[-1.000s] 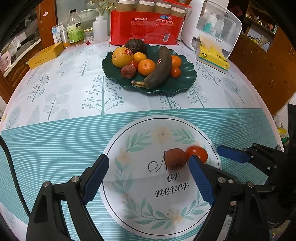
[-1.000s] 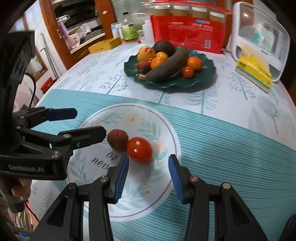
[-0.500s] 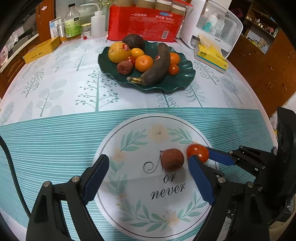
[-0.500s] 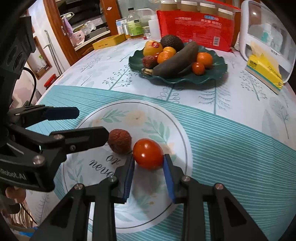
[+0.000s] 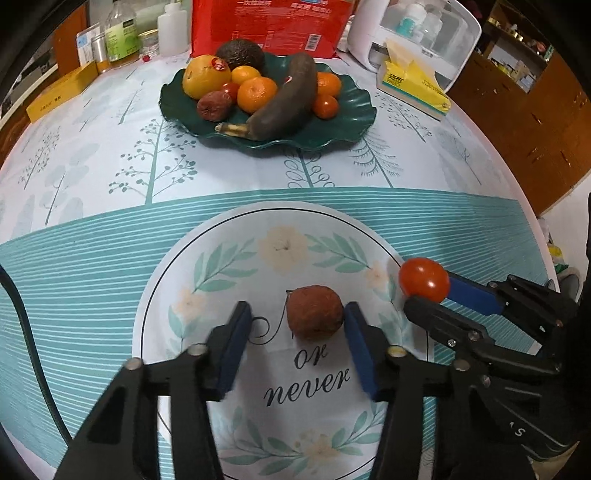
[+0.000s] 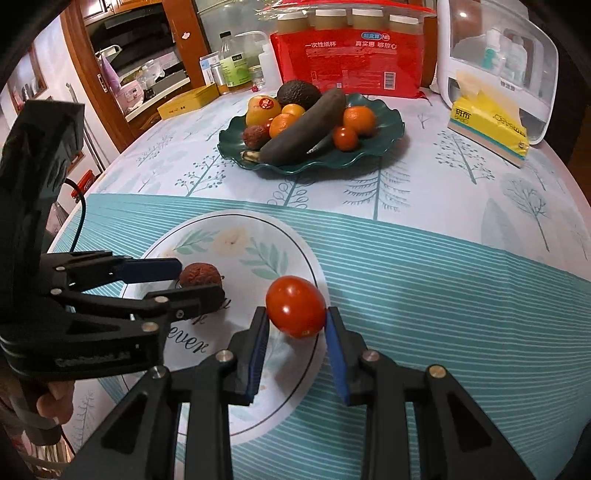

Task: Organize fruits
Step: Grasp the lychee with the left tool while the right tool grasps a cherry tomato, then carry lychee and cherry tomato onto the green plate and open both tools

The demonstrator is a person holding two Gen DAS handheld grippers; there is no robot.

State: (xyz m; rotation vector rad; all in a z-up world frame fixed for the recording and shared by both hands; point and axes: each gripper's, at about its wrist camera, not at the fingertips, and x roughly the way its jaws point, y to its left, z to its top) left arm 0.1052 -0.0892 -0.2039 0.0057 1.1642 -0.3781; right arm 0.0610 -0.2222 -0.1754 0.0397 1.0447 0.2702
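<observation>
My right gripper (image 6: 295,325) is shut on a red tomato (image 6: 295,312) and holds it just above the tablecloth; the tomato also shows in the left wrist view (image 5: 424,279). My left gripper (image 5: 295,325) is open around a wrinkled brown-red fruit (image 5: 314,312) that rests on the round printed patch; its right pad touches the fruit, its left pad stands apart. The same fruit shows in the right wrist view (image 6: 199,275). A dark green plate (image 5: 351,107) at the back holds a dark banana (image 5: 288,99), oranges, an avocado and small fruits.
Behind the plate stand a red package (image 5: 269,22), bottles (image 5: 122,33) and a white appliance (image 5: 417,29). A yellow tissue box (image 5: 413,88) lies at the back right, a yellow box (image 5: 59,96) at the back left. The table edge is near right.
My right gripper closed on the tomato and lifted it off the cloth. My left gripper moved forward and narrowed around the brown-red fruit.
</observation>
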